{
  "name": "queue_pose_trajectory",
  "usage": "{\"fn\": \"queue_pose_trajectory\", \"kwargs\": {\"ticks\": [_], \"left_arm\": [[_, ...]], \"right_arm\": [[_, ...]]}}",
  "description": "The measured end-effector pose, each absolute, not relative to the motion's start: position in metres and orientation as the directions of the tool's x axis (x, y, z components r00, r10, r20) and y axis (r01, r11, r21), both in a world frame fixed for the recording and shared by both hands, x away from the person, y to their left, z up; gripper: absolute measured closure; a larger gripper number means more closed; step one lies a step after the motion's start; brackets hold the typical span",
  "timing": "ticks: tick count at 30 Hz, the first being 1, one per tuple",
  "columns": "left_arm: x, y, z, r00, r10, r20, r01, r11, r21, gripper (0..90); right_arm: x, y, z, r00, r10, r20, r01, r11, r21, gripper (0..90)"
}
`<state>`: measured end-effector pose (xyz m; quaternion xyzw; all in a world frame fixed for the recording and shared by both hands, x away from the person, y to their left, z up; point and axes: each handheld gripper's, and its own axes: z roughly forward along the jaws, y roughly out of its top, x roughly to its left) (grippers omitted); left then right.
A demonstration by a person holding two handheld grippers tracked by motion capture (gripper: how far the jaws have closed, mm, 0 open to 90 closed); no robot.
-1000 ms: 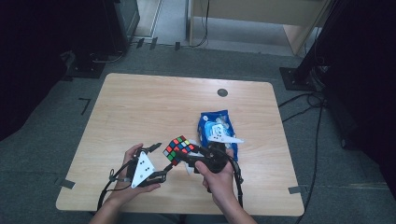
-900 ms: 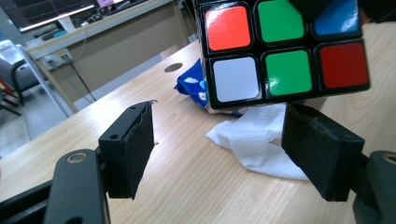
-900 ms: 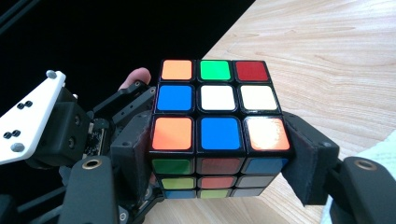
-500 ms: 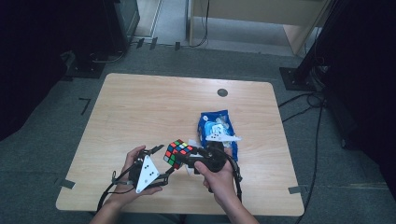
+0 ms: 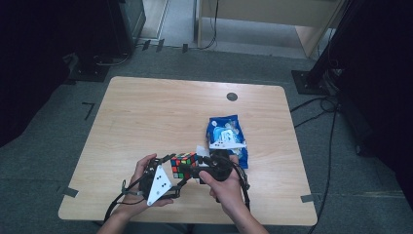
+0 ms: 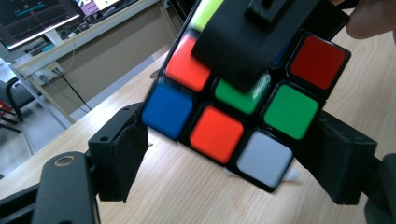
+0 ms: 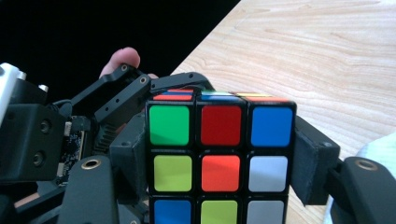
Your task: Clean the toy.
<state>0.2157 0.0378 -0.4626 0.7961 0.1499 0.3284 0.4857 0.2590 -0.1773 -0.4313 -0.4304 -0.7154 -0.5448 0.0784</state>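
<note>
Two claws of mine meet on one thing. My right claw (image 7: 219,186) pinches the scrambled, black-framed plastic colour cube (image 7: 219,158), a pad flat on each side face, and holds it just above the pale wooden surface (image 5: 146,117). My left claw (image 6: 224,163) stands spread: its jaws have just been opening, the cube (image 6: 243,112) sits between them, a clear gap shows at the left pad, and I cannot tell whether the right pad touches.

From the left claw (image 5: 171,165) the cube (image 5: 184,165) lies at three o'clock in the high view, just beside it; from the right claw (image 5: 199,168) it lies at nine o'clock. So the cube hangs between both, near the surface's six o'clock edge. It has no long axis. The coming move, as I judge it, turns on which layer the left claw closes on next, since the right one carries the cube.

The left gripper view shows the cube's tilt, the open gap and the right claw's pad across its upper face. The right gripper view shows a squared-up face and the left claw's linkage behind it at ten o'clock. The high view adds a blue plastic snack bag (image 5: 226,139), lying on the surface at one o'clock of the cube.
</note>
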Motion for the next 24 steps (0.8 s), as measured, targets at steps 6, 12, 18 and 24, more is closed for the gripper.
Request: {"fn": "queue_pose_trajectory", "kwargs": {"ticks": [6,12,18,24], "left_arm": [[0.213,0.036,-0.461,0.741,0.553,0.381,-0.098,-0.472,0.876,20.9],[0.210,0.034,-0.462,0.754,0.529,0.389,-0.117,-0.475,0.872,33.1],[0.212,0.034,-0.464,0.750,0.531,0.394,-0.107,-0.490,0.865,32.5],[0.211,0.037,-0.461,0.739,0.544,0.397,-0.117,-0.477,0.871,33.9]], "right_arm": [[0.258,-0.171,-0.434,-0.625,0.521,0.582,0.707,0.062,0.704,34.1],[0.256,-0.165,-0.438,-0.628,0.537,0.563,0.703,0.082,0.706,34.1],[0.256,-0.167,-0.437,-0.620,0.540,0.569,0.704,0.063,0.707,34.2],[0.257,-0.167,-0.434,-0.646,0.513,0.565,0.690,0.077,0.720,33.9]]}}
